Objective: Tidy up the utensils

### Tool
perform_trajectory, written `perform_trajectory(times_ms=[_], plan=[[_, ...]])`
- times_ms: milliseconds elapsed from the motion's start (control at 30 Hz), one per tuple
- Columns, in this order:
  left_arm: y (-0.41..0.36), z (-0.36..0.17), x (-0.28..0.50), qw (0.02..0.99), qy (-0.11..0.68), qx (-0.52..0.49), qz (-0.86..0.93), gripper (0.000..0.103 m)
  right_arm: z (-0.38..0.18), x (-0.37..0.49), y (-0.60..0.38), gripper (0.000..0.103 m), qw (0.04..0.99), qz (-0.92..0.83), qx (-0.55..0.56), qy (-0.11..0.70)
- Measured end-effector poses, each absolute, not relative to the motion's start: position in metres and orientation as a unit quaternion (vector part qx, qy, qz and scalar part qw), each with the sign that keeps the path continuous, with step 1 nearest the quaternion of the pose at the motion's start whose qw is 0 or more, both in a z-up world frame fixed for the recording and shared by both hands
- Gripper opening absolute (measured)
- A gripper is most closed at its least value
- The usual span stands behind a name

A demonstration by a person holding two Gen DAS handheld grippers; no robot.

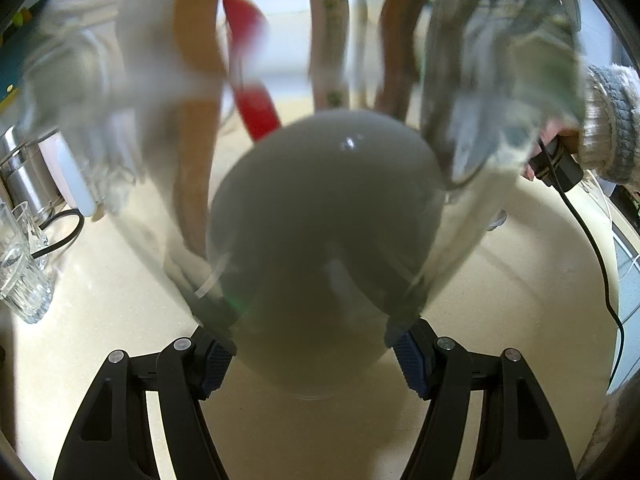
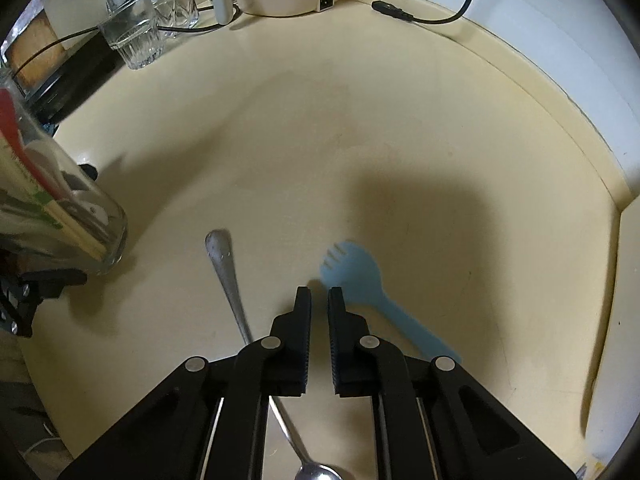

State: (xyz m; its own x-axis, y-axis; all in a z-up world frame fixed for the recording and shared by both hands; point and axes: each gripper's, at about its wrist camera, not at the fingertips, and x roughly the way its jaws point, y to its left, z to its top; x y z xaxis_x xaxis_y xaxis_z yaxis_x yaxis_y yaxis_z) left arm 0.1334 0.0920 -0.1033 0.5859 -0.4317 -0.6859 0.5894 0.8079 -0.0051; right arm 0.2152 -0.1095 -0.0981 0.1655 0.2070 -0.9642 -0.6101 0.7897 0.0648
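Both views have heavy fisheye: black corners, curved edges. Left wrist: the glass jar [image 1: 320, 240] sits too close to the lens and is badly out of focus, with the utensils inside smeared and a small glare spot on its base. Right wrist: even indoor light on a sharp counter [image 2: 360, 128]. Broad soft shadow mid-frame; blue fork [image 2: 360, 284] motion-blurred, spoon [image 2: 228, 272] fairly crisp.

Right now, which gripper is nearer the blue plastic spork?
Right. The right gripper hovers just beside the blue spork lying on the counter, nothing between its fingers. The left gripper is off to the side, clamped on the glass utensil jar.
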Motion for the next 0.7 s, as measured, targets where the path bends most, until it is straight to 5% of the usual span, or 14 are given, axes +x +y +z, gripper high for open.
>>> perform_trajectory(times_ms=[367,533,600,700], plan=[[0.095,-0.104,0.136,0.883,0.352,0.111,-0.290,0.073,-0.106,0.246,-0.101,0.046,0.720,0.292,-0.198,0.598],[0.095,-0.104,0.136,0.883,0.352,0.111,-0.290,0.073,-0.106,0.247,-0.104,0.045,0.718,0.304,-0.193,0.596],[0.094,-0.104,0.136,0.883,0.352,0.111,-0.290,0.073,-0.106,0.248,-0.105,0.034,0.722,0.302,-0.188,0.593],[0.095,-0.104,0.136,0.883,0.352,0.110,-0.290,0.073,-0.105,0.245,-0.107,0.032,0.731,0.295,-0.181,0.589]])
